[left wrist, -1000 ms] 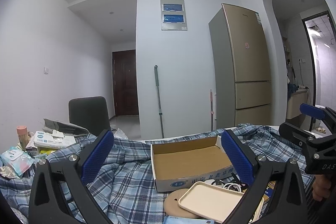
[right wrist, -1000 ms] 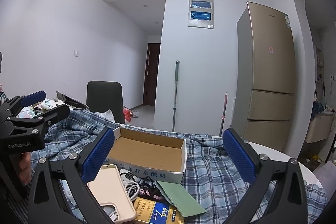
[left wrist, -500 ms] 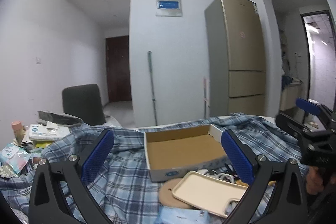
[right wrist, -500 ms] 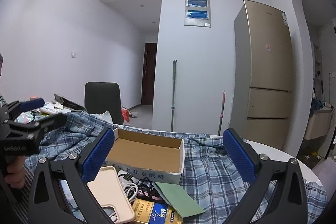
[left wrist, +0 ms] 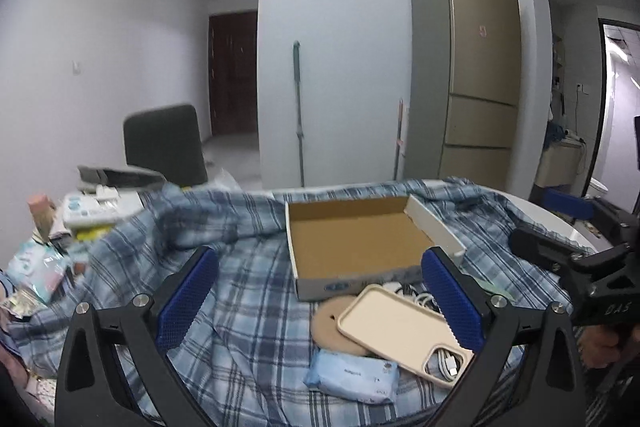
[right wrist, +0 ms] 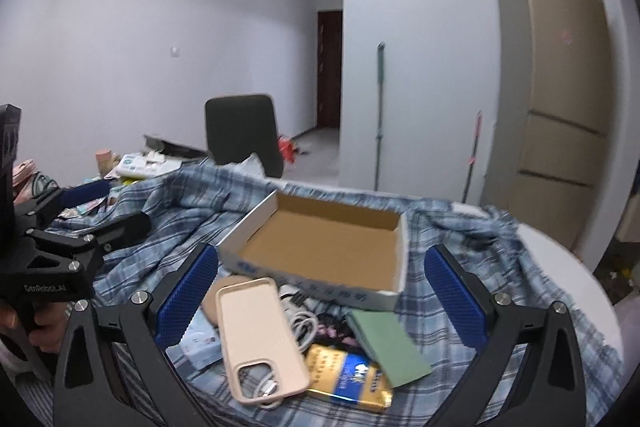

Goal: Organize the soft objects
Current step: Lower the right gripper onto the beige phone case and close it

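Hovering over the clutter, the left gripper [left wrist: 318,301] and right gripper [right wrist: 320,301] both have their jaws spread wide and hold nothing, likely sizing up a first pick. The empty cardboard box [right wrist: 320,243] sits open-topped on the plaid shirt [left wrist: 240,307] that covers the desk, a ready bin for sorting. Just in front of it lies the pile: a beige phone case [right wrist: 260,335] over white cables [right wrist: 302,323], a green cloth [right wrist: 386,343], a gold-and-blue packet [right wrist: 348,381], and a wet-wipes pack [left wrist: 352,381] nearest the left jaws.

empty cardboard box [left wrist: 360,239], plaid cloth [left wrist: 248,291]
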A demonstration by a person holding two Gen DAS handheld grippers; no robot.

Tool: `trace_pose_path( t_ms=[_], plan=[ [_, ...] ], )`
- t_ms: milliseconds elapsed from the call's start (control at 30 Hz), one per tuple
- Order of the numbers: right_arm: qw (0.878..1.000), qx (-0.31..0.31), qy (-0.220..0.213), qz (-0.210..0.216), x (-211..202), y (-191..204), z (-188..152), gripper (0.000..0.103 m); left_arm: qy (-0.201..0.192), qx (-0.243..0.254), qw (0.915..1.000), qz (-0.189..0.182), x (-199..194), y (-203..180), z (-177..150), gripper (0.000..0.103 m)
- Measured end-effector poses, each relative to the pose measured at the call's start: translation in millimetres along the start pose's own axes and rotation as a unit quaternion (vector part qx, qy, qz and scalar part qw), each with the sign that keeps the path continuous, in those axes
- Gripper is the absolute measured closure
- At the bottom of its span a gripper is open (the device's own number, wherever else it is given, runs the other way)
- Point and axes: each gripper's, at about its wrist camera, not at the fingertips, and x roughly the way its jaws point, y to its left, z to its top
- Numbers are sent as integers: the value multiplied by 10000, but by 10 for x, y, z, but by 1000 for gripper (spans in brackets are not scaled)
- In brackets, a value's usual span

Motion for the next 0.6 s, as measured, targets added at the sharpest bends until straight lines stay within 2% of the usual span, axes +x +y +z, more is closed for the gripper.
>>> trace_pose_path(
  t_ms=[133,300,400,600],
  plan=[
    [9993,97,263,256,173,18,-58,0,154,25,9999,29,127,5,-46,0],
    [9980,176,507,342,352,-15,-205,0,450,-16,9990,-17,291,29,-85,0],
    [9947,161,900,469,495,-13,-294,0,570,20,9984,-42,330,47,-86,0],
    [9870,-176,1449,679,675,107,-383,6,571,175,9982,111,317,102,-21,4]
  ],
)
